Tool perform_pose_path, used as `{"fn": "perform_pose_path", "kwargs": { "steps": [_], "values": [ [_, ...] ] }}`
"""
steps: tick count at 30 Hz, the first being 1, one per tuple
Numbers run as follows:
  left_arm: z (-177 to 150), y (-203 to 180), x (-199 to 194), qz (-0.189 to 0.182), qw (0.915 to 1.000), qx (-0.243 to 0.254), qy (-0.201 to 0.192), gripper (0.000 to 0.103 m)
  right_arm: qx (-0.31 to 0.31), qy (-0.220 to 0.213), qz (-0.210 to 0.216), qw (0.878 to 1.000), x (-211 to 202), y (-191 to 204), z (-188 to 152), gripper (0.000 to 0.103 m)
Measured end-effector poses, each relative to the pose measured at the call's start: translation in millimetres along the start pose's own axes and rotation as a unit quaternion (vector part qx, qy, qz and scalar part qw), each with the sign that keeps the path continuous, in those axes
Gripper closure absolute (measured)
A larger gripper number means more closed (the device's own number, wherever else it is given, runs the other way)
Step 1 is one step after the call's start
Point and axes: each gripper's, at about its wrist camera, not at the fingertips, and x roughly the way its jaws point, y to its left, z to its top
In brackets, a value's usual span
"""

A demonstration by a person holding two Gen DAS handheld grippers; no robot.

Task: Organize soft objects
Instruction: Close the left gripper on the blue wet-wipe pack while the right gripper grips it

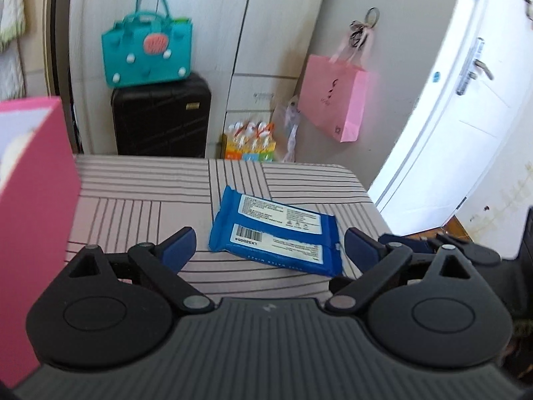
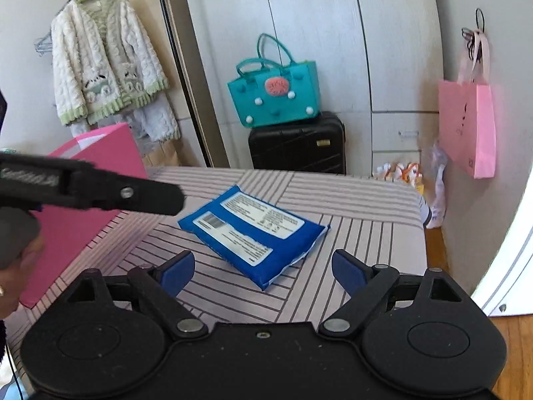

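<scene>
A blue pack of wet wipes (image 1: 274,231) lies label-up on the striped bed cover (image 1: 140,183). My left gripper (image 1: 269,250) hovers just short of its near edge, jaws wide, nothing between the blue pads. In the right wrist view the same wipes pack (image 2: 255,233) lies ahead of my right gripper (image 2: 263,271), which is open and empty too. A pink box (image 1: 36,226) stands at the left of the bed; something pale shows inside it. The left gripper's black body (image 2: 90,188) crosses the right view in front of that pink box (image 2: 96,193).
Beyond the bed stand a black suitcase (image 2: 298,146) with a teal handbag (image 2: 274,98) on top, wardrobe doors, and a pink paper bag (image 2: 468,126) on the wall. A fluffy white jacket (image 2: 100,63) hangs at the left. The bed's right edge (image 2: 421,220) drops to wooden floor.
</scene>
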Motion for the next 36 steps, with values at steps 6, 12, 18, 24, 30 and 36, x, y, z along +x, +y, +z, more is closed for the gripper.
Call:
{"fn": "perform_pose_path", "kwargs": {
  "steps": [6, 12, 18, 24, 30, 36],
  "values": [
    [-3.6, 5.8, 24.7, 0.032, 0.9994, -0.004, 0.009, 0.008, 0.023, 0.037, 0.004, 0.999, 19.8, -7.9, 3.8, 0.017],
    [-3.5, 15.3, 42.9, 0.043, 0.9986, -0.023, 0.019, 0.025, 0.023, 0.04, 0.029, 0.999, 27.4, -10.0, 4.6, 0.031],
    [-2.6, 12.3, 62.5, 0.04, 0.9986, 0.012, 0.034, 0.033, 0.029, 0.03, 0.031, 0.999, 28.3, -15.3, 4.5, 0.031],
    [2.2, 23.1, 71.5, 0.053, 0.998, -0.016, 0.031, 0.034, 0.041, 0.037, 0.043, 0.998, 35.1, -17.2, 10.3, 0.024],
    [1.0, 23.5, 71.3, 0.052, 0.9981, -0.024, 0.023, 0.059, 0.048, 0.04, 0.041, 0.997, 37.2, -14.7, 11.4, 0.022],
    [-10.4, 12.0, 56.7, 0.023, 0.9988, -0.026, 0.033, 0.079, 0.053, 0.041, 0.026, 0.997, 29.8, -22.6, 8.7, 0.071]
  ]
}}
